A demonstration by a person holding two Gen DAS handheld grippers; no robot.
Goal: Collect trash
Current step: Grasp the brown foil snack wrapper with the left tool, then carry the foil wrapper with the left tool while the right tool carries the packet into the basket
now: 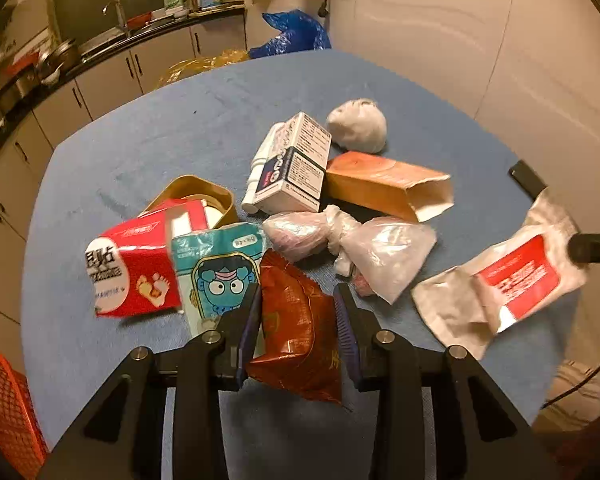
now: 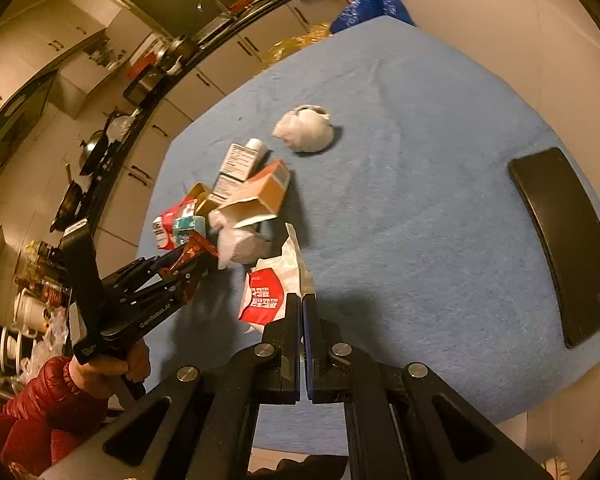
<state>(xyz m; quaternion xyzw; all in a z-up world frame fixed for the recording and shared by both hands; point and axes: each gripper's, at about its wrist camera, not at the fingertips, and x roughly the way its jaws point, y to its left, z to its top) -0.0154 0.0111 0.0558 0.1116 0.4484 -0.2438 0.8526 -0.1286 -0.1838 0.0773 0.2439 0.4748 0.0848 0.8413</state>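
A heap of trash lies on the blue table (image 1: 140, 152). My left gripper (image 1: 298, 300) is closed around a brown-red snack wrapper (image 1: 296, 332), which fills the gap between its pads; it also shows in the right wrist view (image 2: 192, 250). Beside it lie a red box (image 1: 134, 268), a teal cartoon packet (image 1: 220, 272), a gold tin (image 1: 204, 196), a white medicine box (image 1: 296, 168), an orange carton (image 1: 384, 188), a knotted clear bag (image 1: 356, 244) and a white wad (image 1: 358, 124). My right gripper (image 2: 302, 300) is shut on a white and red pouch (image 2: 274, 288), lifted off the table (image 1: 512, 280).
A black flat pad (image 2: 564, 240) lies at the table's right edge. An orange mesh basket (image 1: 12, 412) stands low at the left. Kitchen cabinets and a counter (image 1: 100, 52) run behind the table, with a blue bag (image 1: 296, 32) by the wall.
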